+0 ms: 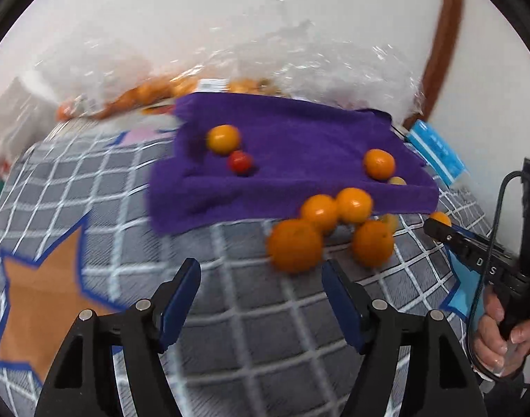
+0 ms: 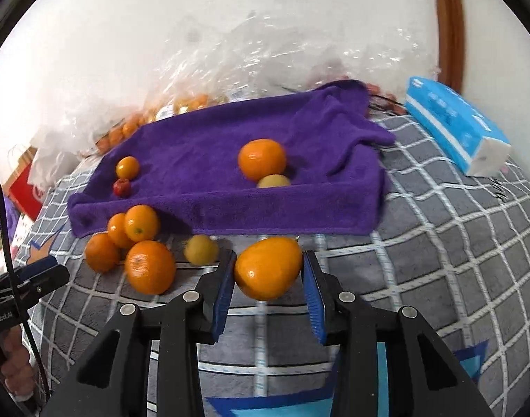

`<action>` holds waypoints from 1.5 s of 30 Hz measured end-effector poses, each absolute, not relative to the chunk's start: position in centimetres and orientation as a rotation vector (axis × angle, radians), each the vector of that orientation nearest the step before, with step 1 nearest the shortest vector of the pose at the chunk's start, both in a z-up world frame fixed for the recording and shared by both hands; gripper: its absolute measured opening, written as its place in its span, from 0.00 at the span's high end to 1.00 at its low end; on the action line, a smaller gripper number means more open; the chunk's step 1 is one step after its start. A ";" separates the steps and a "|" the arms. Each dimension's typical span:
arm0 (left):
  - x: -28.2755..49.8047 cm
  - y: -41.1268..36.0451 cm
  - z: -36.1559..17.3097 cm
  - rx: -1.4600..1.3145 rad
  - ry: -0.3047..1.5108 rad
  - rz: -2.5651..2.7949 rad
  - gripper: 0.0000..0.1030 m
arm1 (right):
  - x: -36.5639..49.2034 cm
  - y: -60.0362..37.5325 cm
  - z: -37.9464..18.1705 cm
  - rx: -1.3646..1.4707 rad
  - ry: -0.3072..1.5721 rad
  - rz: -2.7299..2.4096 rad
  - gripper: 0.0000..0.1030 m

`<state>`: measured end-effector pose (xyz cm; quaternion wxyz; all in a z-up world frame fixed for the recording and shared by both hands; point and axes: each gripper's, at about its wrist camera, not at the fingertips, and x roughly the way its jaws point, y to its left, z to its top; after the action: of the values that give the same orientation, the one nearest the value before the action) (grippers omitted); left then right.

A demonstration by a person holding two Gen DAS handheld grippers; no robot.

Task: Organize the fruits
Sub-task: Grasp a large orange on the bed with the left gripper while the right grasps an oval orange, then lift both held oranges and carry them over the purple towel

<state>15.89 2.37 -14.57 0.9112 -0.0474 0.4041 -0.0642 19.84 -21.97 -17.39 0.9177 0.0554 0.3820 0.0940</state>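
On the checked grey bedcover (image 2: 439, 229), a purple towel (image 2: 230, 146) lies spread toward twelve o'clock, with fruit on it and just off its near edge.

The right claw (image 2: 268, 274) is clamped on one orange fruit (image 2: 268, 267), its blue pads pressing both sides; the fruit sits just in front of the towel's near edge. At about ten o'clock from it lies a small yellow fruit (image 2: 201, 249) on the bedcover, and farther left a cluster of four oranges (image 2: 139, 243) touching one another at the towel's corner. On the towel, a large orange (image 2: 262, 159) rests with a pale yellow fruit (image 2: 273, 181) touching it at six o'clock. Near the towel's left side a small orange (image 2: 127, 167) sits just beside a small red fruit (image 2: 121, 187).

The left claw (image 1: 261, 278) stands apart with nothing between its pads, above bare bedcover; the nearest orange of the cluster (image 1: 294, 245) lies at about one o'clock from it, close to the right pad but not gripped. This view is blurred.

Behind the towel at twelve o'clock a clear plastic bag (image 2: 230, 62) holds more oranges against the wall. A blue tissue pack (image 2: 456, 125) lies at two o'clock on the bedcover. A hand (image 1: 501, 333) grips the right tool's handle at the left view's right edge.
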 end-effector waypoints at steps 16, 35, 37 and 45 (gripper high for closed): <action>19.7 -1.3 -16.6 0.017 0.906 -0.104 0.33 | 19.3 -21.3 -17.2 0.050 0.765 0.165 0.63; 18.1 2.3 -15.7 -0.248 0.814 -0.246 0.63 | 19.8 -22.4 -17.4 0.123 0.782 0.191 0.63; 18.1 2.5 -15.7 -0.264 0.808 -0.241 0.63 | 20.1 -22.2 -17.6 0.118 0.804 0.195 0.62; 18.0 2.5 -15.5 -0.275 0.789 -0.246 0.63 | 20.6 -22.1 -18.2 0.121 0.836 0.180 0.67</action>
<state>17.98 2.46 -15.51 0.9067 -0.1333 0.3820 -0.1190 20.57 -22.14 -18.20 0.9081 0.0584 0.4053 0.0873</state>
